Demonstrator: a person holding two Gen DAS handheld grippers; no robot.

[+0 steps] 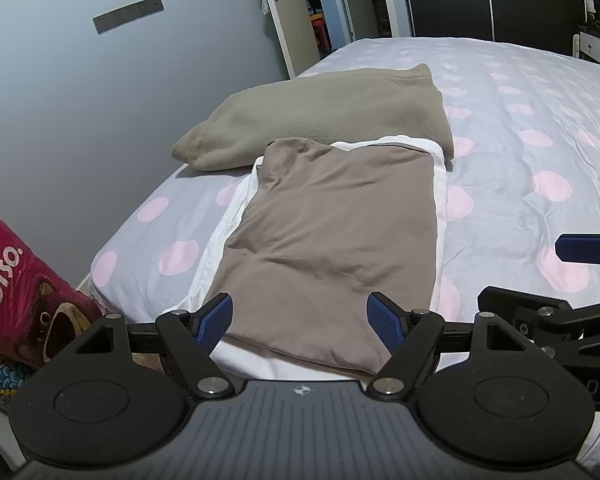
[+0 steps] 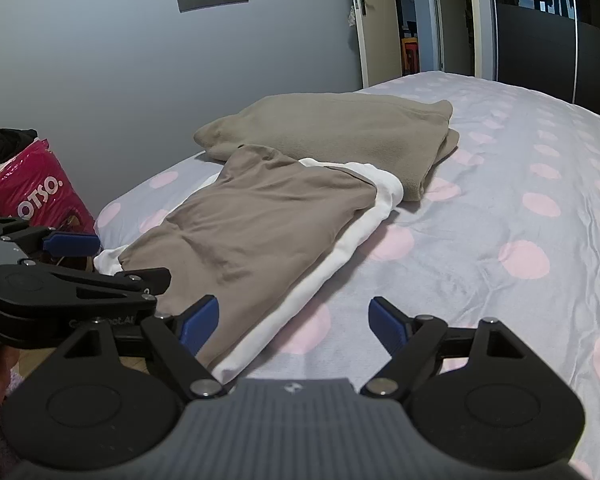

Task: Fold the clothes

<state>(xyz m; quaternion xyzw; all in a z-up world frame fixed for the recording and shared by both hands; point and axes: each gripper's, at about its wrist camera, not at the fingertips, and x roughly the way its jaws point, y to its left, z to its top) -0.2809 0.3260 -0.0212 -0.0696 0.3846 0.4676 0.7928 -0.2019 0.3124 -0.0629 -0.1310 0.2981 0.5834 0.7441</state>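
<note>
Grey bedsheet with pink dots covers the bed (image 1: 520, 168); I list what lies on it.

Item one: brown shirt (image 1: 332, 232), folded into a rectangle, lying flat on top of a folded white garment (image 1: 442, 192) whose edges show around it. From my left tool's camera the pair sits dead ahead at 12 o'clock, its near edge just beyond the tips.

Item two: folded olive fleece blanket (image 1: 320, 116), further out at 12 o'clock, touching the far end of the white garment.

Item three: pink bag (image 1: 12, 288) printed with a bear, off the bed at 9 o'clock.

Left tool (image 1: 300, 322): jaws wide apart, holding nothing, blue pads poised over the near edge of the brown shirt without pressing it.

Right tool (image 2: 294, 326): jaws wide apart and empty, open space between the pads showing bedsheet and the white garment's near corner. From its camera the shirt stack runs off toward 11 o'clock, and the left tool shows at 9 o'clock.

Grey wall (image 1: 80, 80) stands at 10 o'clock; an open doorway (image 1: 320, 12) at 12 o'clock.
</note>
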